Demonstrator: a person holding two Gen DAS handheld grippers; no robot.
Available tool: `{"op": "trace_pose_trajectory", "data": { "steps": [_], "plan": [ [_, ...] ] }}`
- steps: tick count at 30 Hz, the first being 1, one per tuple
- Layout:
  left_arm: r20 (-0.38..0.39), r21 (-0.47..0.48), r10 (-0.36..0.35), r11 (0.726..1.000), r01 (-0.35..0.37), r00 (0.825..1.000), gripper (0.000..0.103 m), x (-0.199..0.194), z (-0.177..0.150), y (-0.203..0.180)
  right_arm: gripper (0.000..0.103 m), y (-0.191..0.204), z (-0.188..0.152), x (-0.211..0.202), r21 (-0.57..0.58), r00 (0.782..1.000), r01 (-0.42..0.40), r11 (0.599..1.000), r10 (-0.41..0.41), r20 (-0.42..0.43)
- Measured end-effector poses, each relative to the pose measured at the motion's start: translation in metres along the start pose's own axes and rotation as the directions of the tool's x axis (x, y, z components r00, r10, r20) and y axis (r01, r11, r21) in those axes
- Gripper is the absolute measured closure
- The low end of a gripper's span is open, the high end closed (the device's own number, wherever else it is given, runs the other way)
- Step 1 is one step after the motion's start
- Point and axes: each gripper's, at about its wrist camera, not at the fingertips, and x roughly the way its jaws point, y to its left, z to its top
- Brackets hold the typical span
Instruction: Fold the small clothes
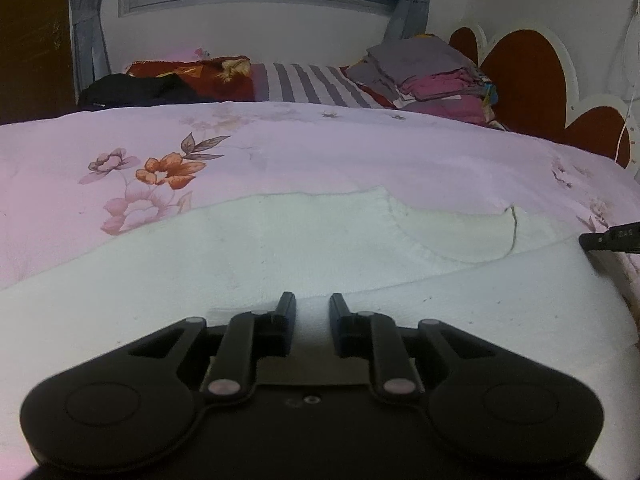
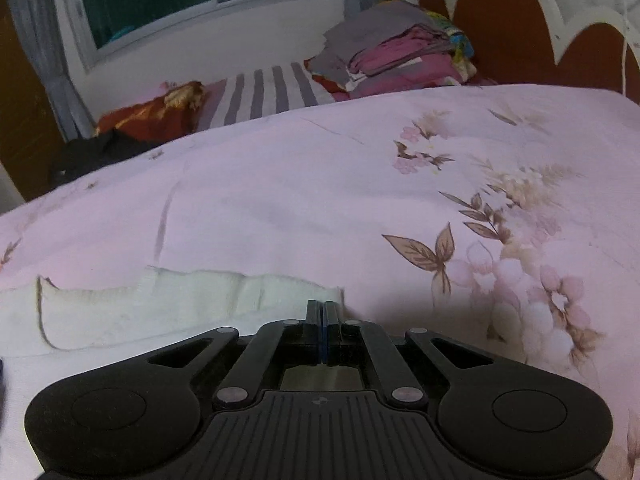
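A: White knitted cotton garment (image 1: pixel 320 248) lies flat on the pink floral bedspread (image 1: pixel 280 148). Left tool (image 1: pixel 311 307), fingers apart, hovers over it.

B: Right tool (image 2: pixel 323 312), fingers together, perhaps pinches its hem; a thin grip could slip mid-fold.

Left hand-held gripper (image 1: pixel 311 304) fingers parted; right hand-held gripper (image 2: pixel 323 312) fingers pressed together

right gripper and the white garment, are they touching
Cannot tell. In the right wrist view the right gripper has its jaws closed at the white garment corner, but no cloth shows between them, and the fingers hide the spot underneath.
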Motion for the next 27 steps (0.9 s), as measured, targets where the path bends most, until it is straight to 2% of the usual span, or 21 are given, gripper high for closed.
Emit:
{"op": "trace_pose_trajectory", "data": {
  "steps": [3, 5, 8, 10, 12, 13, 14, 15, 18, 20, 22, 24, 26, 27],
  "plan": [
    [-0.002, -0.011, -0.014, 1.0, 0.014, 1.0, 0.084, -0.001, 0.005, 0.005, 0.103, -0.002, -0.003, -0.002, -0.018, 1.0, -0.006, 1.0, 0.005, -0.006],
    [0.027, -0.023, -0.025, 0.999, 0.025, 0.999, 0.078, -0.009, 0.004, 0.006, 0.103, 0.002, -0.007, -0.011, -0.03, 1.0, -0.007, 1.0, 0.006, -0.031],
    [-0.025, 0.011, -0.005, 1.0, 0.005, 1.0, 0.077, -0.001, 0.0, 0.002, 0.103, 0.008, -0.021, -0.018, -0.069, 0.999, -0.009, 0.998, 0.005, -0.049],
    [-0.012, -0.007, 0.006, 1.0, -0.006, 1.0, 0.081, -0.006, 0.001, 0.001, 0.103, 0.012, -0.027, -0.024, -0.086, 0.999, 0.017, 0.996, -0.021, -0.039],
    [0.042, 0.013, 0.008, 1.0, -0.009, 0.999, 0.08, -0.019, 0.002, -0.003, 0.103, 0.016, -0.028, -0.037, -0.079, 1.0, 0.003, 0.997, -0.005, -0.024],
    [0.042, 0.035, 0.021, 0.999, -0.022, 0.999, 0.079, -0.021, 0.001, -0.006, 0.103, 0.019, -0.03, -0.045, -0.091, 1.0, -0.011, 0.996, 0.011, 0.006],
    [0.011, 0.038, 0.026, 0.999, -0.027, 1.0, 0.079, -0.017, 0.0, -0.006, 0.103, 0.022, -0.033, -0.044, -0.106, 1.0, 0.006, 0.994, -0.006, -0.006],
    [-0.03, 0.02, 0.022, 1.0, -0.022, 0.999, 0.079, -0.011, -0.003, -0.003, 0.103, 0.022, -0.037, -0.035, -0.107, 0.998, 0.022, 0.994, -0.028, -0.058],
    [-0.009, -0.004, 0.02, 1.0, -0.02, 1.0, 0.081, -0.023, -0.008, 0.002, 0.103, 0.023, -0.04, -0.04, -0.107, 0.997, 0.032, 0.994, -0.039, -0.069],
    [0.033, -0.028, -0.009, 1.0, 0.01, 0.999, 0.081, -0.037, -0.011, 0.005, 0.103, 0.025, -0.042, -0.065, -0.097, 1.0, 0.018, 0.995, -0.02, -0.016],
    [0.048, -0.043, -0.023, 0.999, 0.025, 0.999, 0.076, -0.044, -0.017, 0.009, 0.103, 0.026, -0.051, -0.082, -0.095, 1.0, 0.005, 0.995, -0.004, 0.005],
    [-0.008, -0.08, -0.029, 0.996, 0.028, 1.0, 0.076, -0.035, -0.026, 0.015, 0.103, 0.026, -0.065, -0.085, -0.092, 1.0, 0.003, 0.996, -0.006, -0.028],
    [0.0, -0.075, -0.028, 0.997, 0.028, 1.0, 0.076, -0.032, -0.032, 0.016, 0.103, 0.025, -0.082, -0.072, -0.095, 0.996, 0.03, 0.995, -0.038, -0.083],
    [-0.007, -0.074, -0.022, 0.997, 0.021, 1.0, 0.077, -0.034, -0.03, 0.015, 0.103, 0.024, -0.085, -0.073, -0.082, 0.998, 0.035, 0.996, -0.04, -0.055]
  ]
}}
